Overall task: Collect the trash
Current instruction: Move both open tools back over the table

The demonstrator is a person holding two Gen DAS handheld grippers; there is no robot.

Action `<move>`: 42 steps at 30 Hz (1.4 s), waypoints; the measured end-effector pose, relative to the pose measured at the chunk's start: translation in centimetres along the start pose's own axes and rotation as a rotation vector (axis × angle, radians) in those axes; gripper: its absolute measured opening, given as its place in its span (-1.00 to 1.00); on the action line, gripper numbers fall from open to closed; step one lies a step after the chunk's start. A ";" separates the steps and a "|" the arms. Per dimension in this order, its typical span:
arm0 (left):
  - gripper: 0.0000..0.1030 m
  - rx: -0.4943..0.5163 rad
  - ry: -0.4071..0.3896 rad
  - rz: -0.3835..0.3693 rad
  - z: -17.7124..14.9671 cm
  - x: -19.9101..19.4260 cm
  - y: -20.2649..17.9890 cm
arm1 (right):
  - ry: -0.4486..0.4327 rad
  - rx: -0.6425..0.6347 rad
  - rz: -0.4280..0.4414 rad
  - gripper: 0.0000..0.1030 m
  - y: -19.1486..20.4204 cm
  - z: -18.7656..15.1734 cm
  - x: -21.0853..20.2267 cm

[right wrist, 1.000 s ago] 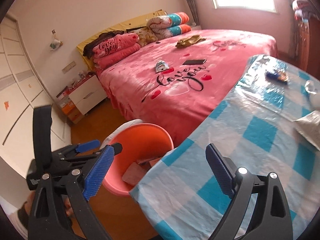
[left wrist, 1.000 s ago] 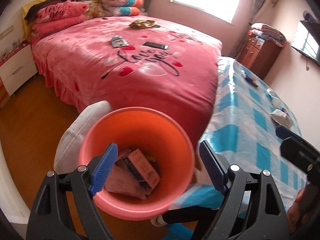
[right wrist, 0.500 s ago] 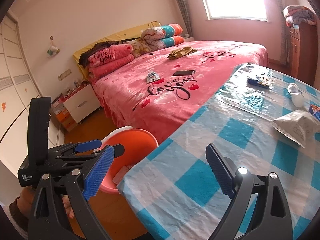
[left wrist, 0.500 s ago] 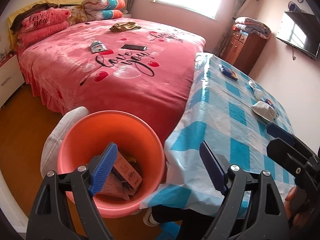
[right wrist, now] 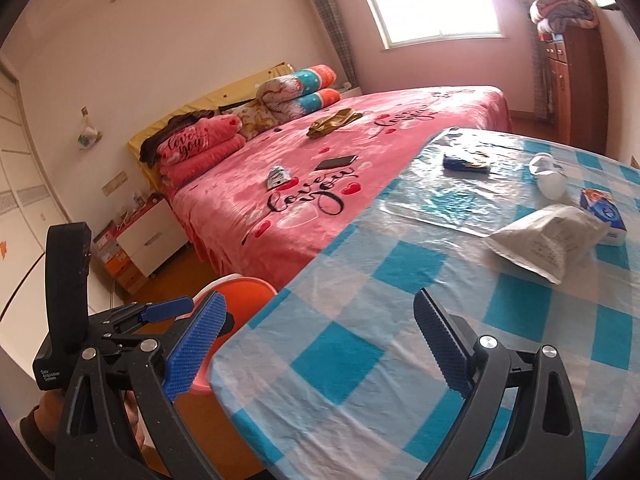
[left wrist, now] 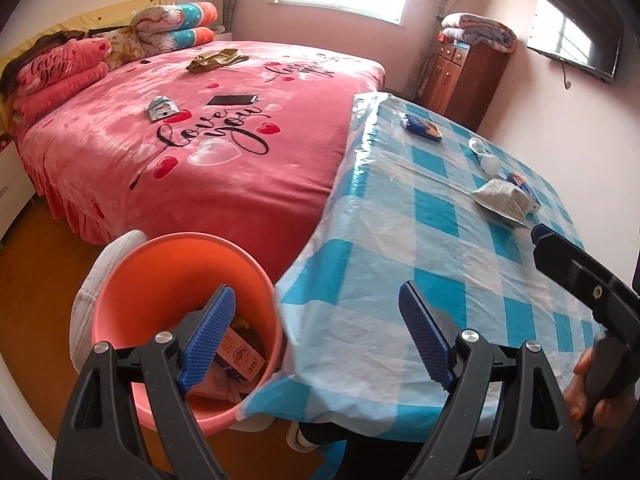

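An orange bin (left wrist: 176, 280) stands on the floor beside the table, with cardboard boxes (left wrist: 240, 354) lying inside. My left gripper (left wrist: 316, 338) is open and empty, hovering over the bin's rim and the table corner. My right gripper (right wrist: 320, 346) is open and empty above the blue-checked tablecloth (right wrist: 400, 280). On the table lie a white crumpled bag (right wrist: 548, 236), a blue tissue pack (right wrist: 604, 210), a clear plastic bottle (right wrist: 548, 176) and a dark blue wrapper (right wrist: 466, 162). A small wrapper (left wrist: 162, 107) lies on the pink bed. The bin (right wrist: 244, 296) shows partly at the table edge.
The pink bed (left wrist: 200, 140) carries a phone (left wrist: 232, 99) and an olive cloth (left wrist: 216, 60). A wooden cabinet (left wrist: 464, 76) stands at the back, a white nightstand (right wrist: 144, 236) at the left. A white stool (left wrist: 86, 304) sits behind the bin.
Both grippers have swung right, from over the bin toward the table. The bin has slid to the lower left of each view and more tabletop shows. Jaws stayed open.
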State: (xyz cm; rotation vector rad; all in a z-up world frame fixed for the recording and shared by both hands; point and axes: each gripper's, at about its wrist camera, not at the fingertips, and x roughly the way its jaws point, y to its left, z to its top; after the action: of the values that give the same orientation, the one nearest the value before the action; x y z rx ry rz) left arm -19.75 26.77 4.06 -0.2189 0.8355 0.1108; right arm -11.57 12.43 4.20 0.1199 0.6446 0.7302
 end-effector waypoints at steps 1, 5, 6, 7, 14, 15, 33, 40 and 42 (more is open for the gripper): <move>0.64 0.004 0.003 0.000 0.0 0.1 -0.3 | -0.003 0.007 -0.006 0.82 -0.4 0.0 -0.1; 0.64 0.027 0.012 0.002 0.1 0.3 -1.5 | -0.013 0.031 -0.021 0.82 -1.9 -0.1 -0.7; 0.64 0.033 0.014 0.002 0.1 0.4 -1.9 | -0.018 0.040 -0.025 0.82 -2.4 -0.1 -0.9; 0.64 0.038 0.015 0.002 0.1 0.5 -2.2 | -0.022 0.046 -0.029 0.82 -2.7 -0.1 -1.0; 0.64 0.087 0.029 -0.003 0.5 1.1 -4.9 | -0.042 0.089 -0.046 0.82 -5.2 -0.1 -2.1; 0.64 0.093 0.031 -0.004 0.5 1.2 -5.2 | -0.045 0.096 -0.049 0.82 -5.6 -0.1 -2.2; 0.64 0.176 0.070 -0.025 0.8 3.1 -10.2 | -0.095 0.189 -0.112 0.82 -11.3 -0.2 -5.0; 0.64 0.232 0.040 -0.034 3.2 4.1 -13.2 | -0.116 0.253 -0.137 0.82 -14.4 -0.2 -6.0; 0.65 0.249 0.027 -0.032 4.4 4.7 -14.2 | -0.122 0.274 -0.151 0.82 -15.5 -0.3 -6.4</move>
State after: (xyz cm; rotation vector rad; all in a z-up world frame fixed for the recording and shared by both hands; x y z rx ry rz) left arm -10.87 14.06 5.51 0.0002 0.8636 -0.0260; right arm -6.29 -3.33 2.28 0.3612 0.6274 0.4825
